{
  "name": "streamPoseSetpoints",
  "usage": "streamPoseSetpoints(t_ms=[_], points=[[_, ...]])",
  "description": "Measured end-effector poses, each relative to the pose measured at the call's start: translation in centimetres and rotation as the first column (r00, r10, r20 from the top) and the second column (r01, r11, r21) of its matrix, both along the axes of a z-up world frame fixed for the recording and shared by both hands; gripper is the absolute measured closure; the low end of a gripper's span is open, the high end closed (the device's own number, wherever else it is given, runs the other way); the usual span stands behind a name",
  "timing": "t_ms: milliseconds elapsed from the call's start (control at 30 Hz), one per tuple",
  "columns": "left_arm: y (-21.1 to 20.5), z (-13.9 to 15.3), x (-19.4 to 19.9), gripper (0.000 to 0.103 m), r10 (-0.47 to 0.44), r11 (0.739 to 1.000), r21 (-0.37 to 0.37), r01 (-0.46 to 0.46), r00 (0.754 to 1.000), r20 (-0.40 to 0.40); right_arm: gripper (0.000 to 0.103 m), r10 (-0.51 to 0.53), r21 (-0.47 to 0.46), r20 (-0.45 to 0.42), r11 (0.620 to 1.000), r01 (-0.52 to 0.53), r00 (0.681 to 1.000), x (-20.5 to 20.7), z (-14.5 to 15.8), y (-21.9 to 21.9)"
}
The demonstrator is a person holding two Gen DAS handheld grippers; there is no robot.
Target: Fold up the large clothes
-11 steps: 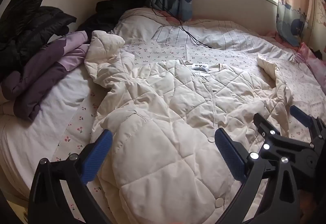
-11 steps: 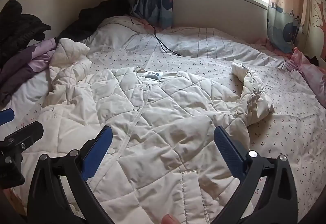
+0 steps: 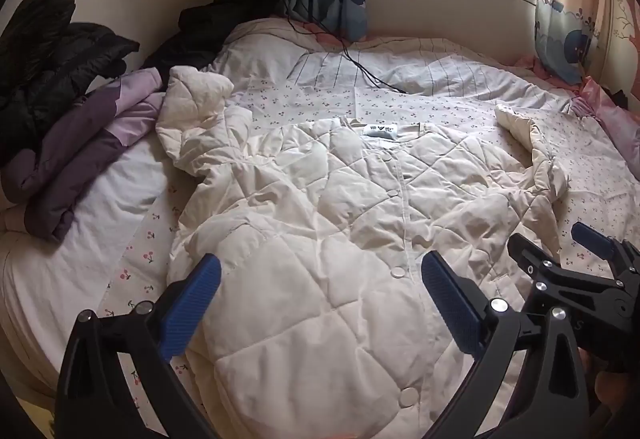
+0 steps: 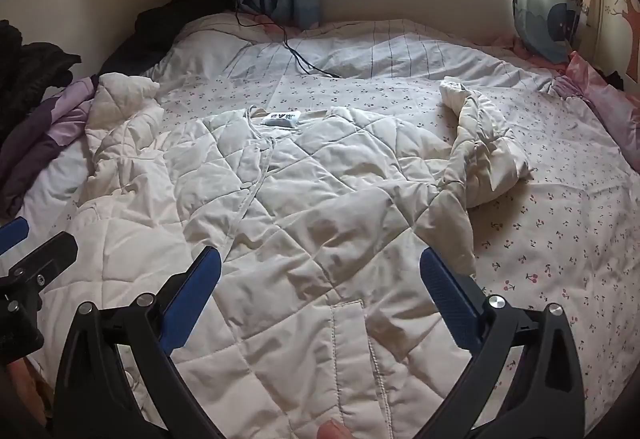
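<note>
Quilted jacket (image 3: 320,239): a cream, padded one, lying front-up and buttoned on the bed (image 3: 440,103), collar and label toward the window.
Progress: from where I stand, nothing is folded yet; the body is spread flat but rumpled, so I'd say the job is at its very start.
Left sleeve (image 3: 196,115): flung out and bunched toward the pile of purple clothes (image 3: 80,143), touching it or nearly so.
Right sleeve (image 4: 480,143): crumpled in a heap beside the body, not laid straight.
Left to do: smooth it, bring both sleeves in, then fold the body over.
Left gripper (image 3: 320,299): blue pads spread wide over the lower front, pinching nothing.
Right gripper (image 4: 320,291): likewise spread wide above the hem near a pocket seam, holding nothing.
Containers: none that I can see; finished or waiting garments, purple and black jackets (image 3: 52,51), just sit stacked at the bed's edge.
</note>
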State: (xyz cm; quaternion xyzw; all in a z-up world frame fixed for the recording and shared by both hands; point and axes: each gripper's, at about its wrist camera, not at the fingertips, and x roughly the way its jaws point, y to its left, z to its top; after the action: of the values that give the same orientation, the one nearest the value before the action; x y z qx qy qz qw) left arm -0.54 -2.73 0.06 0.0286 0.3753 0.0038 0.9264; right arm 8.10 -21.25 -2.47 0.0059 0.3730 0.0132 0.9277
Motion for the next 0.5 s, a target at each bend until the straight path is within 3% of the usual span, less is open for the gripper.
streamPoseSetpoints(t_ms=[500], points=[[-1.4, 0.1, 0.5, 0.007, 0.002, 1.0, -0.014, -0.002, 1.0, -0.012, 0.007, 0.0, -0.009, 0.012, 1.0, 0.0, 1.0, -1.7, 2.0, -0.7]])
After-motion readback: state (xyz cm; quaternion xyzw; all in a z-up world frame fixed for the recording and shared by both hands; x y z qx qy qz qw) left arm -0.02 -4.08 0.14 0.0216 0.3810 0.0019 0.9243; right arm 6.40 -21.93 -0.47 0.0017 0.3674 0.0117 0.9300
